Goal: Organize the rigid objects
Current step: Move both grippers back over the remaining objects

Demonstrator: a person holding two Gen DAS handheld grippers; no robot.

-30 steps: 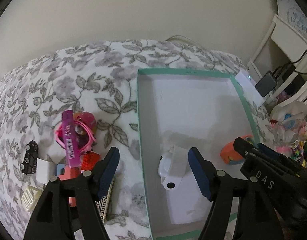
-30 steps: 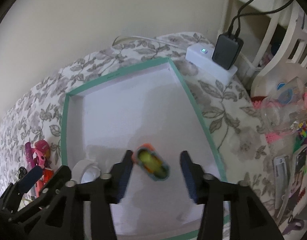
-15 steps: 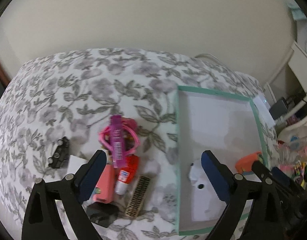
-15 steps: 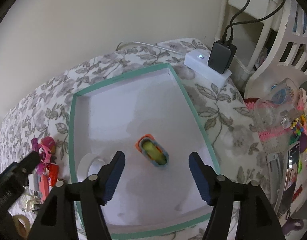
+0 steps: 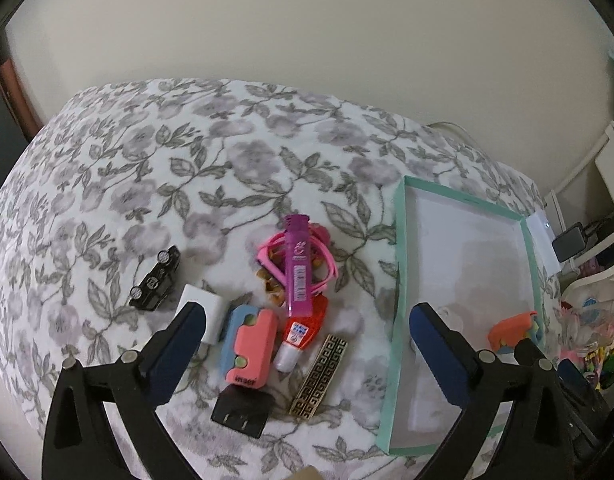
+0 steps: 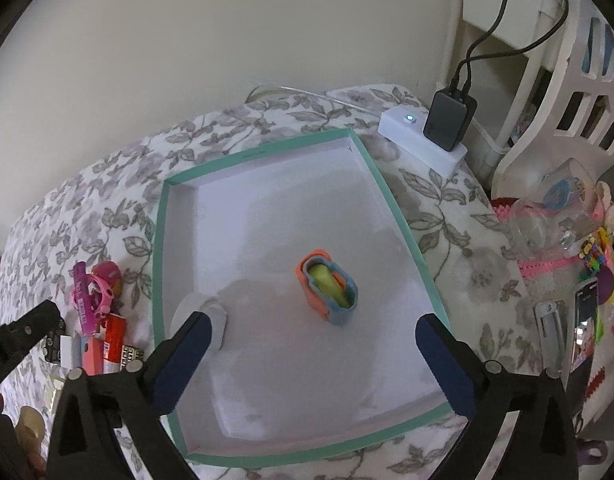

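Left wrist view — writing: none can be read for certain; the purple tube (image 5: 298, 267) and red-capped bottle (image 5: 303, 330) carry print too small to make out.
Left hand-held gripper (image 5: 307, 332): pointing steeply down, jaws wide apart after just opening, nothing between the pads; a second ago it stood over the teal-rimmed tray (image 5: 399, 280), now over the pile on the floral bed cover (image 5: 147, 168).
Pile, lower centre: pink case (image 5: 253, 346), black toy car (image 5: 157, 278), patterned gold bar (image 5: 319, 374).
Right wrist view — right hand-held gripper (image 6: 309, 338): jaws spread wide, just opened, empty.
Orange-and-blue holder (image 6: 327, 292): inside the tray, centre frame, apart from both pads — earlier it sat between them.
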